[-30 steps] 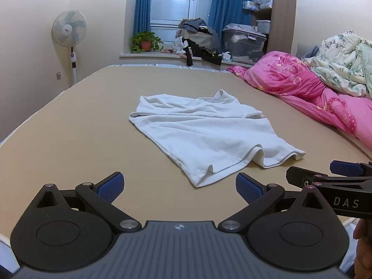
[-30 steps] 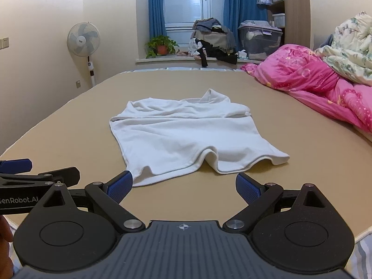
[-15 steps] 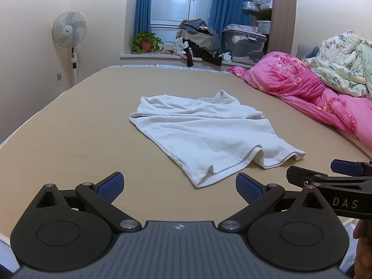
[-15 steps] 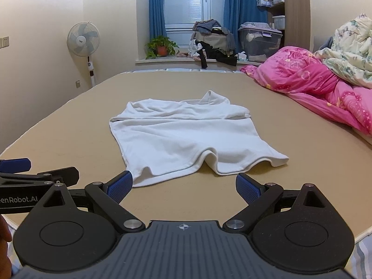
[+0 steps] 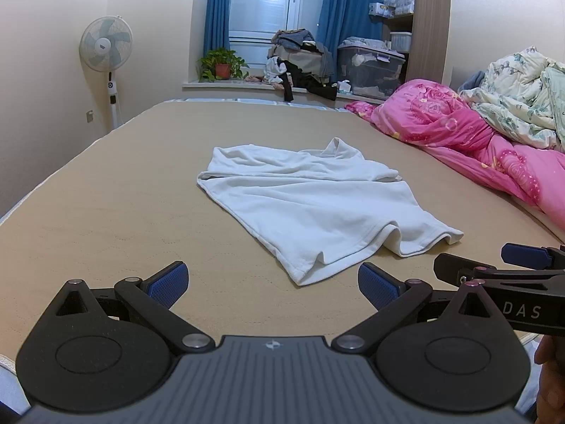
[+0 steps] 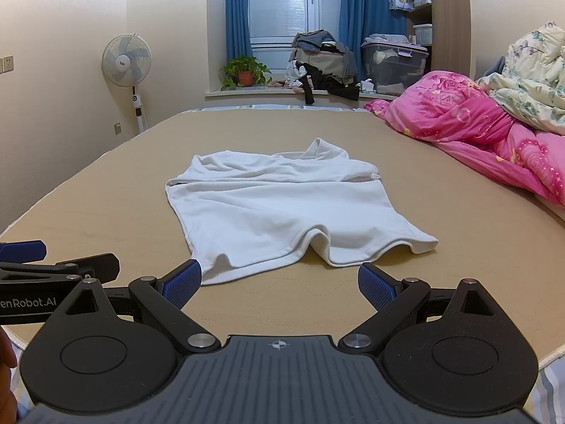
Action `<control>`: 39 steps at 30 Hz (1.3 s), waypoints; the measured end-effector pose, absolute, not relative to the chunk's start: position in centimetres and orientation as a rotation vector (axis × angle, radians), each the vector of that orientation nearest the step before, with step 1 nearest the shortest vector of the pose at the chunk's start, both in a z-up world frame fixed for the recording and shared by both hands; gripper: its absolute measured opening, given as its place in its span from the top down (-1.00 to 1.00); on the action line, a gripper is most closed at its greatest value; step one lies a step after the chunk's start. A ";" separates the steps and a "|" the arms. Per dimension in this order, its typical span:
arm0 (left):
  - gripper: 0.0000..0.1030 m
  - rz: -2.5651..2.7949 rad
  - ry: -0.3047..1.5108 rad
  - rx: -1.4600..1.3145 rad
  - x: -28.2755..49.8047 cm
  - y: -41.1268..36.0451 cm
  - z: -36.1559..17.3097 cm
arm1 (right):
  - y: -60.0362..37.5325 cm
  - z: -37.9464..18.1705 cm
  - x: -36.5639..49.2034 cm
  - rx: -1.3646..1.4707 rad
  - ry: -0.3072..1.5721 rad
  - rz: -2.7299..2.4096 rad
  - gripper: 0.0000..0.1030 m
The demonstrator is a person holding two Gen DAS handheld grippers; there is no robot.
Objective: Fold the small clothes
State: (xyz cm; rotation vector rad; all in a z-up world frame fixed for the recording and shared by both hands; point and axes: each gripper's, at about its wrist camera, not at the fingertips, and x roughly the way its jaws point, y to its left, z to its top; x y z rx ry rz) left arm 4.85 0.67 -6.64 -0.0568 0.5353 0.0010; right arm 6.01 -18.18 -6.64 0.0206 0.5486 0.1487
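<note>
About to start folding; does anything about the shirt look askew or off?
The white shirt lies skewed on the bed, its near hem humped into a ripple and its far end bunched. No damage visible.

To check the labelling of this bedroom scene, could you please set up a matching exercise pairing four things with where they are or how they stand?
Things:
1. white T-shirt
2. standing fan
3. potted plant
4. pink quilt

Places or states:
A. on the window ledge, by the blue curtain
B. bunched along the right side of the bed
C. spread on the tan mattress, hem rumpled nearest the grippers
D. on the floor by the left wall

Pairs: 1-C, 2-D, 3-A, 4-B
</note>
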 end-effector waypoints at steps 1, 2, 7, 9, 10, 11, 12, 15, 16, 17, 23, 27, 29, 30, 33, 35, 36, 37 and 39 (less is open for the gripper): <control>-0.99 0.002 0.536 -0.057 4.9 0.7 -6.6 | -18.2 -6.6 6.0 0.021 0.548 0.149 -0.86; -0.99 0.001 0.537 -0.058 4.9 0.7 -6.6 | -18.2 -6.6 6.0 0.021 0.548 0.148 -0.86; -0.99 0.001 0.537 -0.058 4.9 0.7 -6.6 | -18.2 -6.5 6.0 0.019 0.547 0.147 -0.86; -0.99 0.001 0.536 -0.058 4.8 0.7 -6.6 | -18.2 -6.5 6.0 0.018 0.546 0.147 -0.86; -0.99 0.000 0.536 -0.059 4.8 0.7 -6.6 | -18.2 -6.5 6.0 0.017 0.546 0.147 -0.86; -0.99 0.001 0.536 -0.058 4.8 0.6 -6.6 | -18.2 -6.5 6.0 0.015 0.546 0.147 -0.86; -0.99 0.001 0.536 -0.058 4.8 0.6 -6.6 | -18.2 -6.5 6.0 0.015 0.546 0.146 -0.86; -0.99 0.001 0.536 -0.059 4.8 0.6 -6.6 | -18.2 -6.5 6.0 0.016 0.544 0.147 -0.86; -0.99 0.001 0.536 -0.058 4.8 0.6 -6.6 | -18.2 -6.5 6.0 0.016 0.544 0.147 -0.86; -0.99 0.001 0.536 -0.058 4.8 0.6 -6.6 | -18.2 -6.5 6.0 0.015 0.543 0.147 -0.86; -0.99 0.001 0.537 -0.059 4.8 0.6 -6.6 | -18.3 -6.5 6.0 0.012 0.542 0.145 -0.86; -0.99 -0.001 0.540 -0.059 4.8 0.5 -6.5 | -18.3 -6.5 5.9 0.012 0.544 0.145 -0.86; -0.99 0.000 0.539 -0.058 4.7 0.6 -6.4 | -18.6 -6.3 5.9 0.020 0.537 0.139 -0.86; -0.99 0.000 0.540 -0.060 4.7 0.5 -6.4 | -18.8 -6.2 5.9 0.030 0.530 0.128 -0.83; -0.96 0.007 0.536 -0.061 4.7 0.8 -6.5 | -20.8 -5.5 6.6 0.102 0.514 0.097 -0.24; -0.43 0.018 0.546 -0.048 4.9 1.0 -6.7 | -23.3 -5.2 8.0 0.157 0.506 0.060 0.30; 0.04 0.014 0.566 -0.043 5.1 1.0 -6.9 | -24.7 -5.2 8.9 0.182 0.507 0.032 0.47; 0.23 0.006 0.592 -0.041 5.5 1.1 -7.2 | -25.9 -5.3 9.7 0.205 0.508 0.007 0.48; 0.67 0.000 0.635 -0.038 6.5 1.4 -7.8 | -29.1 -5.8 12.3 0.262 0.521 -0.060 0.48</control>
